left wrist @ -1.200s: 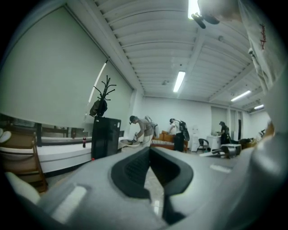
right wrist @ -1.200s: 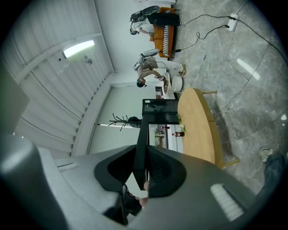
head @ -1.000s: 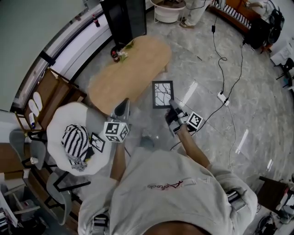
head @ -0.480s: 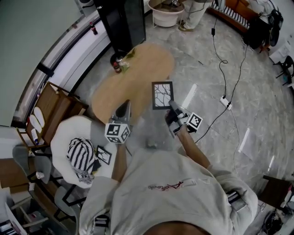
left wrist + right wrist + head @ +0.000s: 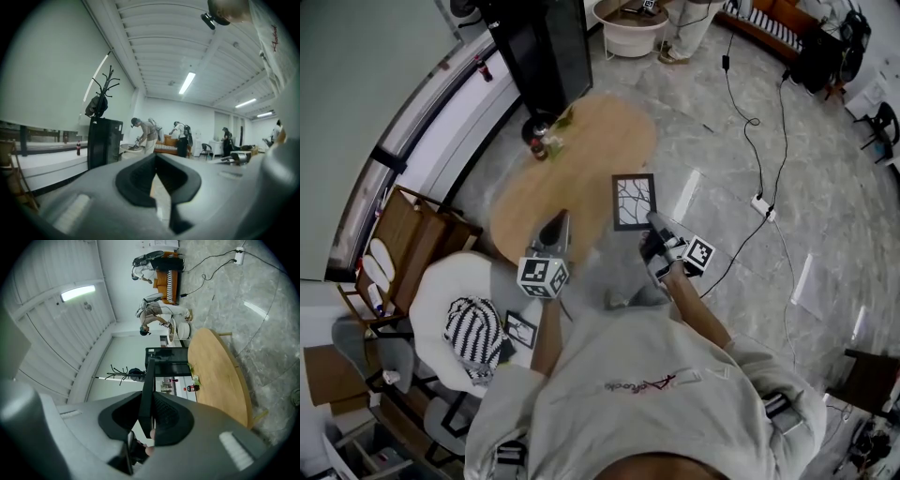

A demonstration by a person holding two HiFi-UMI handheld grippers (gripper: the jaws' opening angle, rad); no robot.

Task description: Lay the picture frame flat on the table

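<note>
Transport stage, with placement not yet begun. My right gripper [image 5: 655, 225] is clamped on the lower edge of the picture frame [image 5: 634, 201]. In the right gripper view the frame [image 5: 147, 380] runs edge-on between the two pads, which press on it from either side. In the head view the frame hangs in the air with its glazed face turned up toward the camera. It overlaps the near rim of the oval wooden table [image 5: 581, 155], part over wood and part over floor, and I judge that it is not resting on anything. My left gripper [image 5: 553, 226] hangs beside the table's near edge, well apart from the frame. The left gripper view shows its jaws together with nothing between them. A bottle [image 5: 538, 146] stands at the table's far left end, clear of the middle.

The next move, as I judge it, calls for carrying the frame further over the bare wood. I then level it until its back is parallel to the top, lower it to contact, and only then let the pads part.
</note>
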